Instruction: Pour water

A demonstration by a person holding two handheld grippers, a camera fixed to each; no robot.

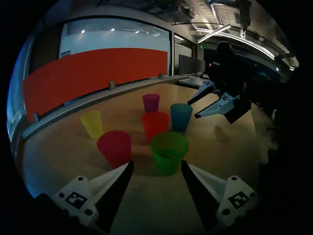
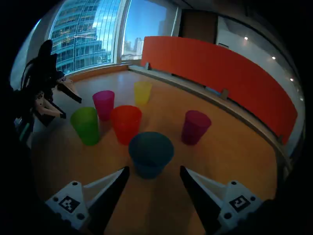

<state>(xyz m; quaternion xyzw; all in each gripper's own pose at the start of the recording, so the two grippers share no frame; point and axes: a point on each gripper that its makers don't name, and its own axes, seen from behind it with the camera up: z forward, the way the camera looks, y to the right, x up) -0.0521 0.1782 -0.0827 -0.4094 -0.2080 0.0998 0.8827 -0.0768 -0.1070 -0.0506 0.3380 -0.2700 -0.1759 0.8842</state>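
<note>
Cups, six of coloured plastic, stand upright and open-topped in a loose cluster on a wooden table [image 1: 223, 152]; whether any holds water I cannot tell.

In the left gripper view, the left gripper [image 1: 156, 162] is spread wide and grips nothing. The green cup [image 1: 169, 152] stands just ahead of the gap between its fingers, apart from both. Beside it to the left is the crimson cup [image 1: 115, 148]. Behind these come the orange cup [image 1: 155, 125], the yellow cup [image 1: 92, 123] off to the left and the teal cup [image 1: 180, 116]. The purple cup [image 1: 151, 102] is farthest. The right gripper [image 1: 193, 110] hangs beyond the teal cup, also parted and empty, with a dark figure behind it. A long orange panel [image 1: 98, 70] runs along the table's far edge.

In the right gripper view, the right gripper [image 2: 153, 167] is wide open, and the teal cup [image 2: 151, 152] stands directly before its gap, untouched. Next come the orange cup [image 2: 126, 123] and green cup [image 2: 85, 125] to the left, with the purple cup [image 2: 195, 126] to the right. Farther back are the crimson cup [image 2: 103, 103] (it reads more pink from here) and the yellow cup [image 2: 142, 92]. The left gripper [image 2: 72, 109] hovers left of the green cup, fingers apart. Tall windows [image 2: 86, 35] rise behind.
</note>
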